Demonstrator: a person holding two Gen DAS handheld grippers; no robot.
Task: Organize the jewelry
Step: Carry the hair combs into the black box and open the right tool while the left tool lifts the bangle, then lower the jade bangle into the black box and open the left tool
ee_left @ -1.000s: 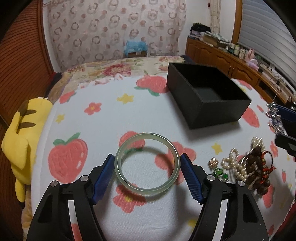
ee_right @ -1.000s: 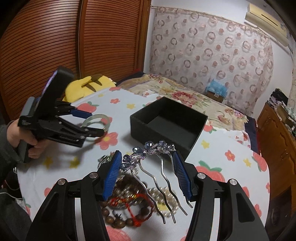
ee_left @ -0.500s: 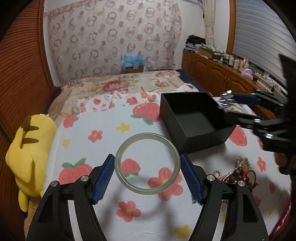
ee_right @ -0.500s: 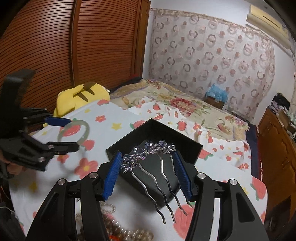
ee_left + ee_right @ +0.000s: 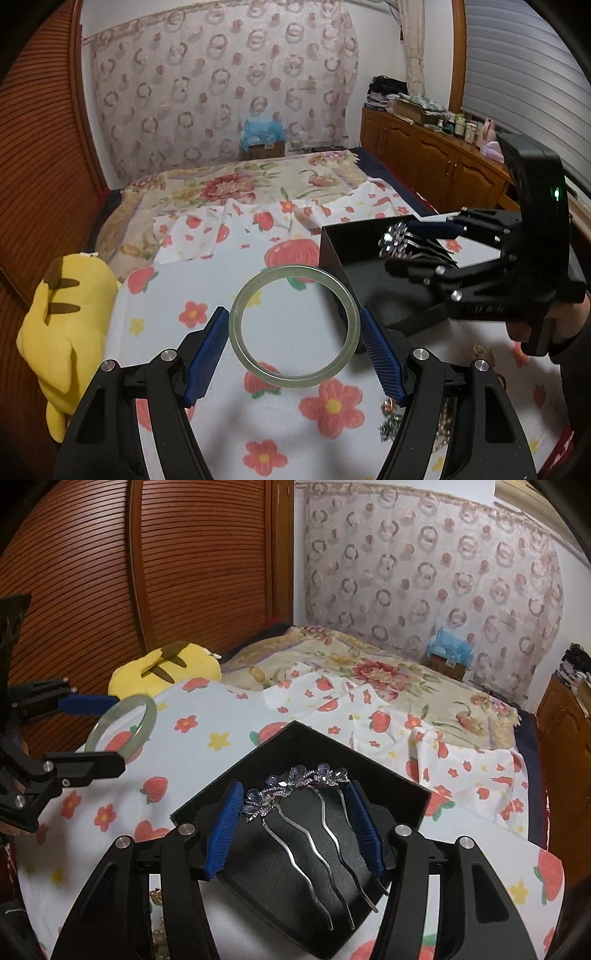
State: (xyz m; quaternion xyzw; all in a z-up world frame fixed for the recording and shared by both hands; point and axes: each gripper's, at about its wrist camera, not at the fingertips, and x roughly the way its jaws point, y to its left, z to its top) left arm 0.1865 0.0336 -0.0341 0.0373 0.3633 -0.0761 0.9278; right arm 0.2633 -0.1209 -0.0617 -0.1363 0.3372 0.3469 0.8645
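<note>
Since a second ago you have carried the hair comb [image 5: 295, 786] away from the jewellery pile and over the black box [image 5: 207, 805], while your left gripper [image 5: 293, 328] has lifted the bangle [image 5: 293, 326] clear of the strawberry-print cloth [image 5: 280, 424].

That bangle is a pale green, translucent ring, pinched across its width between the blue pads [image 5: 207, 354]. The comb has purple crystal petals and three wavy metal prongs; your right gripper [image 5: 295, 812] clamps it by its jewelled top, prongs trailing toward the camera.

Most of the pile [image 5: 443, 421] hides behind the left gripper's finger. Your right hand [image 5: 554, 325] is cut off at the frame edge. Both grippers tilt downward.
</note>
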